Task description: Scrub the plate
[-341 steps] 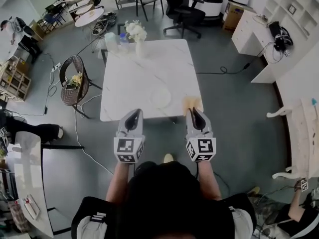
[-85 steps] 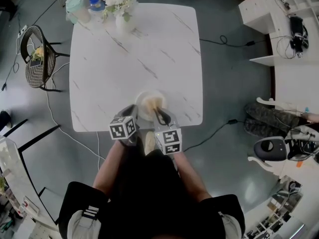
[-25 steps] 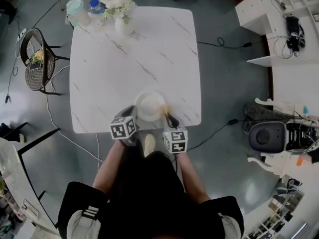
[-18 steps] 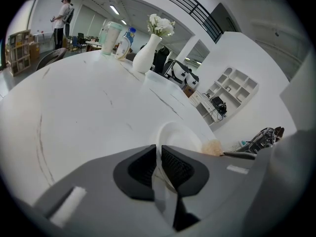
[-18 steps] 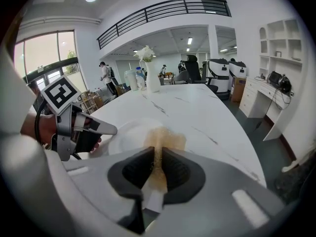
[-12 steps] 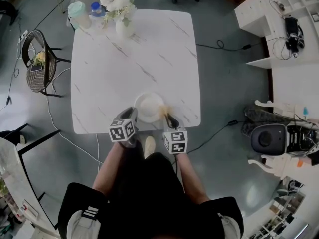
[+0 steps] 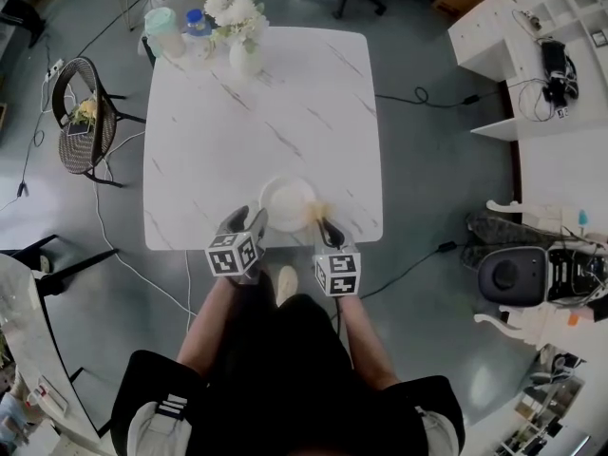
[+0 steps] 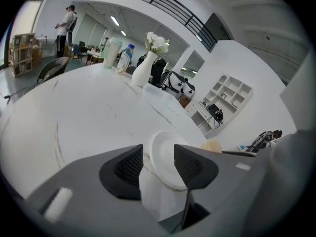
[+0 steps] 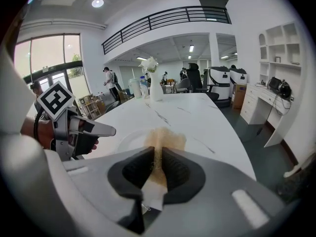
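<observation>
A white plate (image 7: 286, 202) lies near the front edge of the marble table (image 7: 237, 131). My left gripper (image 7: 256, 219) hovers at the plate's left rim; its jaws have just been opening and now stand apart. In the left gripper view the plate (image 8: 159, 144) shows in the gap of that gripper (image 8: 158, 157), and neither pad presses on it. My right gripper (image 7: 326, 226) is shut on a tan scrubbing cloth (image 7: 317, 211), which rests by the plate's right rim. In the right gripper view the cloth (image 9: 165, 137) sticks out past that gripper (image 9: 158, 154), beside the plate (image 9: 126, 139).
A white vase of flowers (image 7: 244, 57), a bottle (image 7: 195, 25) and a pale cup (image 7: 163, 31) stand at the table's far left corner. A wicker chair (image 7: 81, 112) is left of the table. White shelves (image 7: 532, 55) stand to the right.
The left gripper's jaws have opened off the plate's rim and the gripper has lifted a little. The right gripper has stayed by the plate's right edge with the cloth.
</observation>
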A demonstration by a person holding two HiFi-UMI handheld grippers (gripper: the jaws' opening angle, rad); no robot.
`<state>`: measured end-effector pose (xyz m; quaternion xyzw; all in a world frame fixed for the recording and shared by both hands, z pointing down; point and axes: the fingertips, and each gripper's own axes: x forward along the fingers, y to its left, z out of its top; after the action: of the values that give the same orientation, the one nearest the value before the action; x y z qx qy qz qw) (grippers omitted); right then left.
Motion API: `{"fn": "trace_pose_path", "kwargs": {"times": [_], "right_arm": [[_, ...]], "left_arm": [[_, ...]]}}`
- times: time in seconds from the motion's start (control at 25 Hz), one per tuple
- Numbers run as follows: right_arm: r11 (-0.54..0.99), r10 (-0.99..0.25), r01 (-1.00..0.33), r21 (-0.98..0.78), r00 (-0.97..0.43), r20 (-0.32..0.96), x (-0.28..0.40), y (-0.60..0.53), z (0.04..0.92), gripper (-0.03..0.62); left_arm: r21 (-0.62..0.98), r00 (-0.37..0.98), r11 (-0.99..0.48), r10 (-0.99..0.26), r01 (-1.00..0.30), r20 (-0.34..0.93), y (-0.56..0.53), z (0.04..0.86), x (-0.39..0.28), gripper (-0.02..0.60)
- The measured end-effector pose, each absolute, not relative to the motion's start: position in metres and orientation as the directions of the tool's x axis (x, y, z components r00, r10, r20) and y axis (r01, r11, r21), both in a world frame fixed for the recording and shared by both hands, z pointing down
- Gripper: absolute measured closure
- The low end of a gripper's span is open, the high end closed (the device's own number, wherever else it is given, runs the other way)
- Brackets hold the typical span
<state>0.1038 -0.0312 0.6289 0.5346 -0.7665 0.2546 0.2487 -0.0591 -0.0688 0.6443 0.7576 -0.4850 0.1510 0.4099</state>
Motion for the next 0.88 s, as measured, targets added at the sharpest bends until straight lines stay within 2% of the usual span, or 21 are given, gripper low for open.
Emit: {"fn": "trace_pose_path", "kwargs": {"times": [0.12,0.28,0.48,0.88], "right_arm": [[0.306,-0.718,-0.944,-0.12,-0.312,0.622,0.102,-0.029,0.61,0.542],[0.317,-0.764,-0.941,-0.118,-0.327,0.557,0.1,-0.029,0.578,0.542],[0.333,-0.818,-0.938,-0.091,-0.336,0.467,0.099,-0.028,0.534,0.542],[0.335,-0.89,-0.94,-0.066,-0.338,0.307,0.116,-0.002,0.452,0.542]], "left_arm": [[0.425,0.466,-0.238,-0.662,-0.874,0.587,-0.066,0.619,-0.061,0.408],[0.369,0.441,-0.272,-0.723,-0.889,0.531,-0.06,0.585,-0.065,0.503],[0.347,0.44,-0.298,-0.764,-0.889,0.472,-0.045,0.544,-0.066,0.564],[0.232,0.42,-0.358,-0.845,-0.904,0.332,-0.016,0.45,-0.064,0.574]]}}
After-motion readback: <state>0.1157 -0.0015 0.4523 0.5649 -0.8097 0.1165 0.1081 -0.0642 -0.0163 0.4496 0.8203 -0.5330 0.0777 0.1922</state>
